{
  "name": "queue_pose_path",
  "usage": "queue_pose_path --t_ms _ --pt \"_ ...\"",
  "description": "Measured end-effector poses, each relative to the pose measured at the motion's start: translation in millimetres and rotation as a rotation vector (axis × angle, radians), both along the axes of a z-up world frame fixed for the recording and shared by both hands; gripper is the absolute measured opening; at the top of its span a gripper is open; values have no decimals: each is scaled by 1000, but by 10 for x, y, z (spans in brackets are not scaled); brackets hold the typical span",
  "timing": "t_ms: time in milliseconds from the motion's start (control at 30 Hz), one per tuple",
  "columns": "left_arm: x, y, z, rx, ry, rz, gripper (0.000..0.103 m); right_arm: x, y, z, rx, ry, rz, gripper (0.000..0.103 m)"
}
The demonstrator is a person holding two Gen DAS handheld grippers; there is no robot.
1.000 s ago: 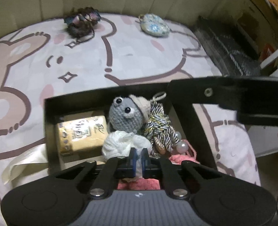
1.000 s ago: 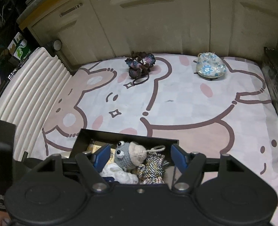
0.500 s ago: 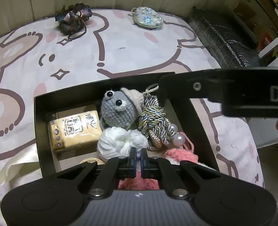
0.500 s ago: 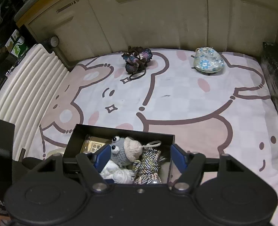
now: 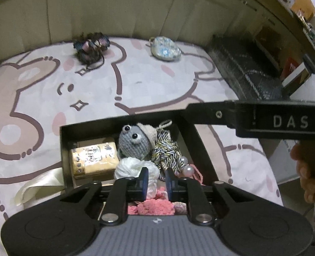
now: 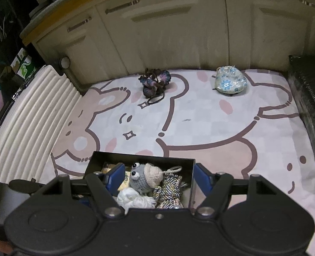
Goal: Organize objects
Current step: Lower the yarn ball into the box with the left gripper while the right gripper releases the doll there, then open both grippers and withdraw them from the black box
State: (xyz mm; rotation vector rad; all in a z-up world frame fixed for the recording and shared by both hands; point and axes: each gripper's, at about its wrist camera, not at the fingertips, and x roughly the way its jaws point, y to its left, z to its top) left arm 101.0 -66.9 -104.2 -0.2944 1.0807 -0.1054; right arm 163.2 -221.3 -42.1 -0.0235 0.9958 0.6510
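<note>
Left jaws: the left gripper (image 5: 156,180) hangs over the near end of the black box (image 5: 123,121); its blue pads are opening, a narrow gap between them, nothing pinched.
Right jaws: the right gripper (image 6: 158,178) stands apart, about half spread, empty, its pads framing the box from above.
Under the left pads: a white yarn ball (image 5: 134,168) just beyond the tips, and pink fluffy yarn (image 5: 155,208) below them.
Box middle: a grey crocheted frog (image 5: 134,141) with a beige cap, touching the yarn ball.
Box right: a gold-and-white braided tassel (image 5: 168,151) with pearl beads, leaning against the frog.
Box left: a tan packet (image 5: 93,157) with printed characters, lying flat against the box wall.
Beside the box: a cream ribbon (image 5: 38,184) on the cloth at the left outer wall.
Surface: a rabbit-print cloth (image 6: 200,117).
Far edge, still out: a dark flower scrunchie (image 6: 154,82) and a blue floral pouch (image 6: 230,81), well apart from each other and from the box.
Right edge of left view: a person's hand (image 5: 306,170) under the right gripper's body.
</note>
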Motion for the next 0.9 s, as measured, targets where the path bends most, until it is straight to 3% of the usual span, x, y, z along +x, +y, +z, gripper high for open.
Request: queue_pose_path --t_ms 200,400,667,767,900 --pt "-101 91 134 16 -28 44 36 -71 -51 70 -10 -30 -5 73" --pt "-193 251 255 38 -44 112 59 -145 -108 124 -22 -50 -7 81" --pt "-285 446 345 65 -48 183 85 -216 -153 151 -71 -64 -14 84" --pt "-305 465 363 84 -49 194 94 -228 -168 148 -88 -62 -19 88" --pt "-310 480 359 111 -42 202 99 -236 -211 138 -105 -61 -31 97"
